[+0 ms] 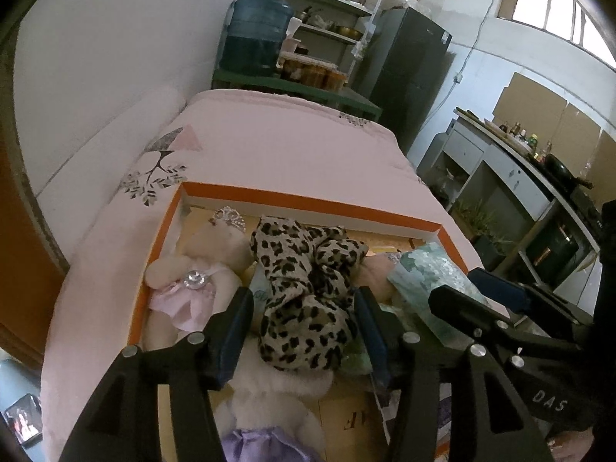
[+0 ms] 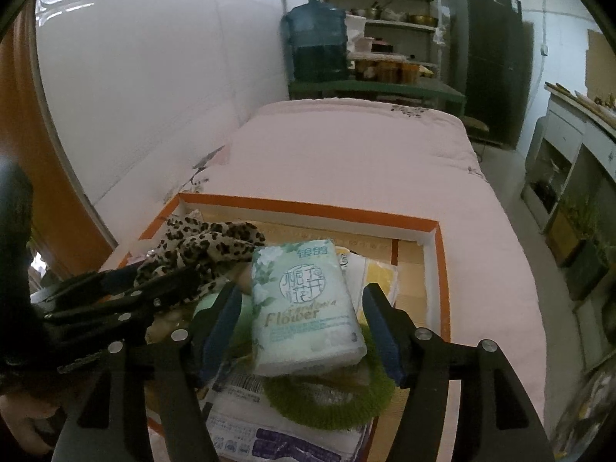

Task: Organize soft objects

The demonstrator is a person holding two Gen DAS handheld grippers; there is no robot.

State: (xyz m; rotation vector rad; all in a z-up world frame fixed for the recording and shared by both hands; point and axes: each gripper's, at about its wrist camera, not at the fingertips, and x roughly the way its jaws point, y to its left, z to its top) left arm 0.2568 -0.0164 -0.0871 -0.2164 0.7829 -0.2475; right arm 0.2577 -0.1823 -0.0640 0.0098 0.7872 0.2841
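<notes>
Leopard cloth (image 1: 304,288) between left jaws; tissue pack (image 2: 304,308) between right jaws.

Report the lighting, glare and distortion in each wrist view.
Left wrist view: the upper-right window is blown out, the fisheye bends the pink bed, and the leopard-print cloth is evenly lit. Right wrist view: dimmer and softer, dark vignette corners, and the pale green tissue pack stays readable without glare.

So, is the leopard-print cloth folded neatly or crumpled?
Crumpled. The leopard-print cloth lies bunched in irregular folds inside the orange-rimmed box, between the left gripper's open jaws.
</notes>
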